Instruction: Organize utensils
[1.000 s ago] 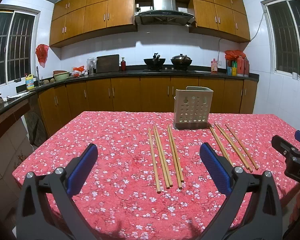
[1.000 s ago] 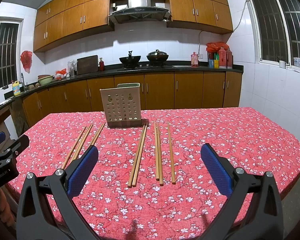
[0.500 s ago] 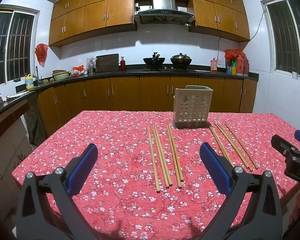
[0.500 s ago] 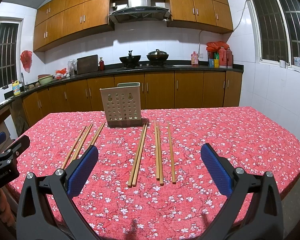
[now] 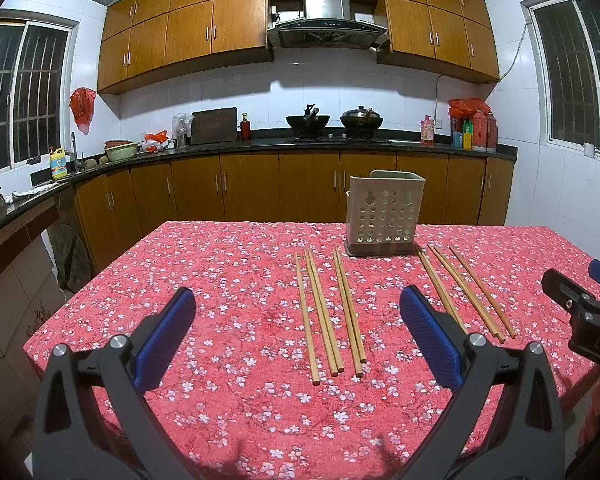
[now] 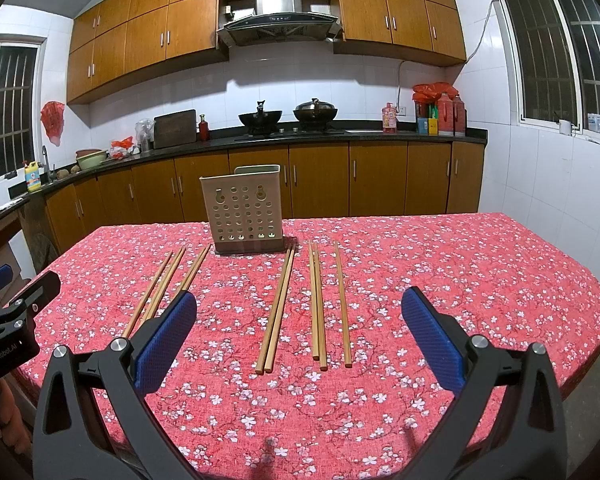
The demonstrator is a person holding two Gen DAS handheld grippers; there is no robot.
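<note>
Floral tablecloth [image 5: 220,280], loose chopsticks [image 5: 324,312], holder [image 5: 384,216]

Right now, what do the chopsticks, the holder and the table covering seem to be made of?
Chopsticks: probably bamboo or wood, plain tan, matt, uncoated by the look. Perforated utensil holder: likely moulded plastic, smooth beige with punched round holes. Tablecloth: seems woven fabric, red with printed white blossoms, no sheen.

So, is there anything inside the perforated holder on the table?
Nothing rises above the rim of the perforated holder, and its holes show no utensil. The solid base hides the bottom. All chopsticks lie on the tablecloth; both tools are open and hold nothing.
</note>
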